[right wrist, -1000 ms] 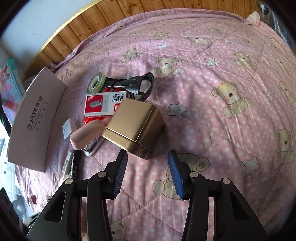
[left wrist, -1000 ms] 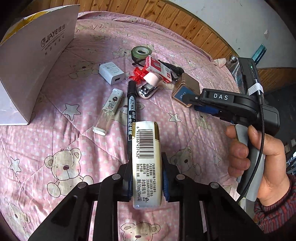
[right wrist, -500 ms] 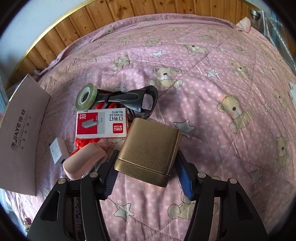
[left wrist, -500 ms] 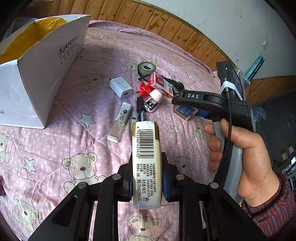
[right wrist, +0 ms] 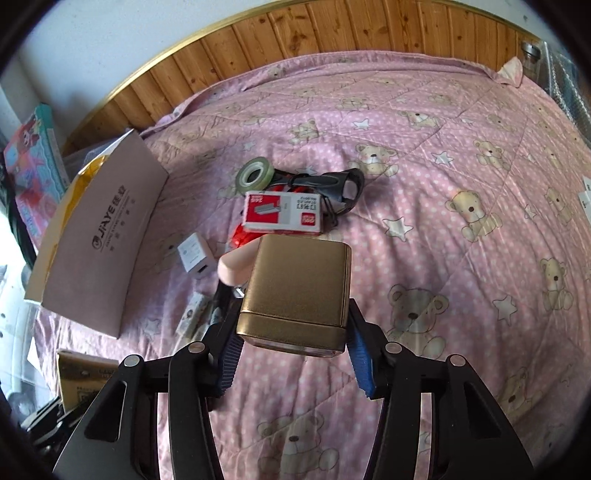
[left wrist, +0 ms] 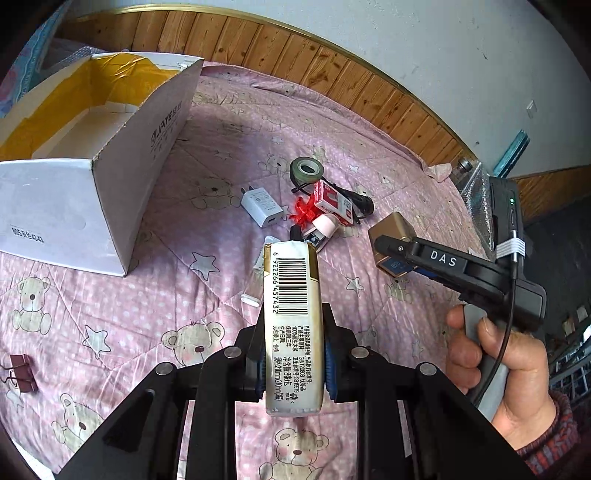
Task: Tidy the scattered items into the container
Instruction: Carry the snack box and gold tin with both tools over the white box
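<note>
My left gripper [left wrist: 293, 354] is shut on a white tissue pack [left wrist: 291, 325] with a barcode, held above the pink bedspread. My right gripper [right wrist: 293, 343] is shut on a gold tin [right wrist: 297, 288], lifted off the bed; the same gold tin [left wrist: 391, 232] and right gripper [left wrist: 391, 245] show in the left wrist view, held by a hand [left wrist: 506, 373]. The open white cardboard box [left wrist: 110, 155] stands at the left, its yellow inside showing. A tape roll [left wrist: 306, 170], red staple box [left wrist: 332, 201], white charger [left wrist: 260, 205] and pink stapler [left wrist: 325, 227] lie scattered between.
A black strap [right wrist: 332, 184] lies behind the staple box [right wrist: 282, 212]. A small clear bottle [left wrist: 255, 280] lies partly hidden by the tissue pack. A dark red binder clip [left wrist: 22, 371] sits at the far left. Wooden panelling [right wrist: 332, 33] borders the bed's far side.
My right gripper closed on the gold tin and lifted it off the bed. My left gripper rose and pulled back with the tissue pack, bringing the box's open top into view.
</note>
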`<state>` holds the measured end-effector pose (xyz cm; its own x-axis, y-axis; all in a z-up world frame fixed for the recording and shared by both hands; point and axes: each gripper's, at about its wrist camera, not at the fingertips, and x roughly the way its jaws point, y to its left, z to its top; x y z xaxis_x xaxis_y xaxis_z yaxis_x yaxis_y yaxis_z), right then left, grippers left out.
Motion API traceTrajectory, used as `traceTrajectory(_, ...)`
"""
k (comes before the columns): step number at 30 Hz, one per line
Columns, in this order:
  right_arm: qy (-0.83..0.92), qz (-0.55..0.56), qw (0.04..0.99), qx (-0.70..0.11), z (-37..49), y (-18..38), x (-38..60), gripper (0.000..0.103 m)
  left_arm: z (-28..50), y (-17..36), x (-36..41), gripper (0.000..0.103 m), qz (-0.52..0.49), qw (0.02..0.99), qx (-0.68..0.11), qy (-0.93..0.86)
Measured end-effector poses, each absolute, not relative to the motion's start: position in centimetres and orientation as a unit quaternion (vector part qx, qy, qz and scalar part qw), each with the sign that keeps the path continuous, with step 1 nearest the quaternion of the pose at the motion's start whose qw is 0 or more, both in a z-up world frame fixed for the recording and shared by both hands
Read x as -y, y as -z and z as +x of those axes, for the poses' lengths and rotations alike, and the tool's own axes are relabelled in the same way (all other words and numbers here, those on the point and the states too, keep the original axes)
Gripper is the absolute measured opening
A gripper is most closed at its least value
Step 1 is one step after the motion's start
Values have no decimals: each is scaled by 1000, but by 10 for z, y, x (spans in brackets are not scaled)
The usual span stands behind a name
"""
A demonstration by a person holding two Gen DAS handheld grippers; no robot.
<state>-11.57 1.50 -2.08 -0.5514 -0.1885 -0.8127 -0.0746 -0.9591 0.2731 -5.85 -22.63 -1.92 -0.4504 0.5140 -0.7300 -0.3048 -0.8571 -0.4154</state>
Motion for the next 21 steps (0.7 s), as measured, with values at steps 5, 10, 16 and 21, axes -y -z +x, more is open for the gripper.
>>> traceTrajectory(5, 868, 475, 74, 125, -104, 15, 15, 53, -58, 8, 234, 24, -466, 218, 103, -851)
traceTrajectory(10, 870, 464, 114, 122, -97, 1, 35, 53, -60, -6, 243, 24, -458, 204, 98, -859)
traceTrajectory(16, 875, 449, 149, 102, -96, -23, 61, 53, -66, -26, 256, 24, -442, 182, 92, -874)
traceTrajectory(21, 878, 439, 170, 89, -99, -41, 81, 53, -72, -45, 265, 24, -424, 172, 88, -885)
